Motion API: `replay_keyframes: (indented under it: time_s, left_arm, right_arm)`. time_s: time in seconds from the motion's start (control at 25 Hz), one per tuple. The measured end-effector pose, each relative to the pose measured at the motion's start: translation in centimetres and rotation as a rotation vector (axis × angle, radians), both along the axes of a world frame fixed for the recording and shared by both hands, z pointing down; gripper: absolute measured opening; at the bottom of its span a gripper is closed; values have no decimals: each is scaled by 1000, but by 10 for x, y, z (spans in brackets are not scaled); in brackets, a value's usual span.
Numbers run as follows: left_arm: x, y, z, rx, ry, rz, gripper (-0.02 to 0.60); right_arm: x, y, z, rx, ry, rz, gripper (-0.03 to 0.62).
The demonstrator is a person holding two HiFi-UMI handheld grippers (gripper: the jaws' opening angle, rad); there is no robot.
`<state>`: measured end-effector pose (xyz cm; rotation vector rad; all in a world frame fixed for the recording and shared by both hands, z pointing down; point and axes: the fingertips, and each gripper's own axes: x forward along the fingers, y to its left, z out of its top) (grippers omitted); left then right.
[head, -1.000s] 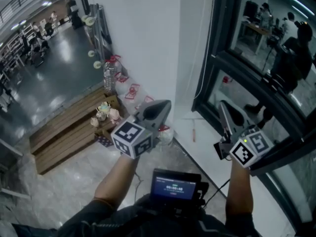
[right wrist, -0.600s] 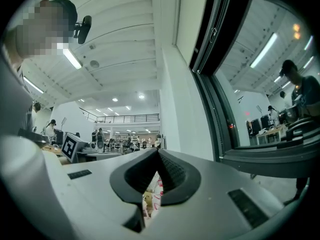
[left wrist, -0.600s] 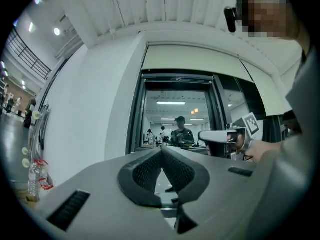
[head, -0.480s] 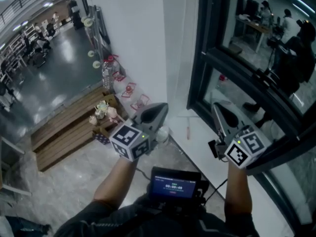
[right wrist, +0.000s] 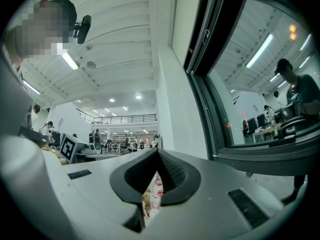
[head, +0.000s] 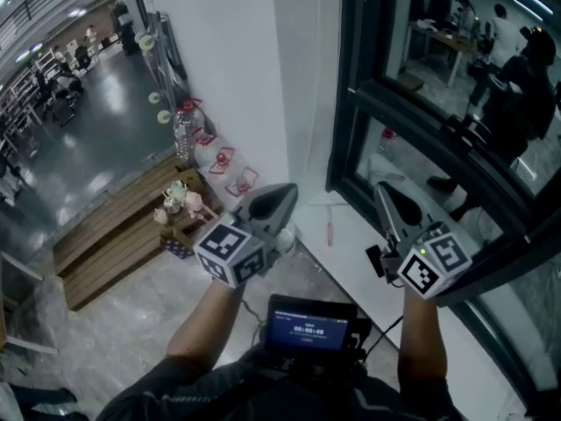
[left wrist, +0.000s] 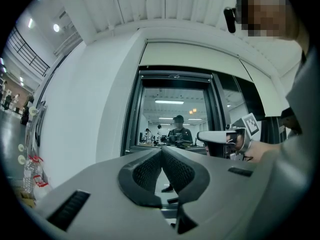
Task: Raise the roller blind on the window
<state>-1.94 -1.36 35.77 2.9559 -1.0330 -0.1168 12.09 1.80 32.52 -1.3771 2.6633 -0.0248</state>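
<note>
The dark-framed window (head: 347, 103) stands at the right, its glass (head: 456, 68) uncovered in the head view. In the left gripper view a pale band (left wrist: 190, 54) crosses the top of the window opening (left wrist: 172, 114); whether it is the roller blind I cannot tell. No pull cord shows. My left gripper (head: 287, 189) is shut with nothing in it and points level at the wall beside the frame; its tips (left wrist: 161, 149) meet. My right gripper (head: 383, 188) is also shut and holds nothing, over the sill and just before the glass, with its tips (right wrist: 158, 151) together.
A white sill (head: 368, 266) runs below the window, with a thin red item (head: 330, 232) lying on it. Below left are a wooden platform (head: 105, 235), water bottles (head: 180, 134) and small figurines (head: 180, 204). A screen device (head: 307, 327) hangs at my chest. People (head: 517, 68) show in the glass.
Both grippers have drifted slightly left and down in the head view, and the window frame has slid left. Both pairs of jaws stay shut.
</note>
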Motion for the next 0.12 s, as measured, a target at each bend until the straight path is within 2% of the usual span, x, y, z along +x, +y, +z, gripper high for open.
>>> replay_keyframes:
  time_s: [0.12]
  left_arm:
    - [-2,-3,-4,-2,6,2,-5]
  right_arm:
    - [-2,-3,-3,-4,-2,3,11]
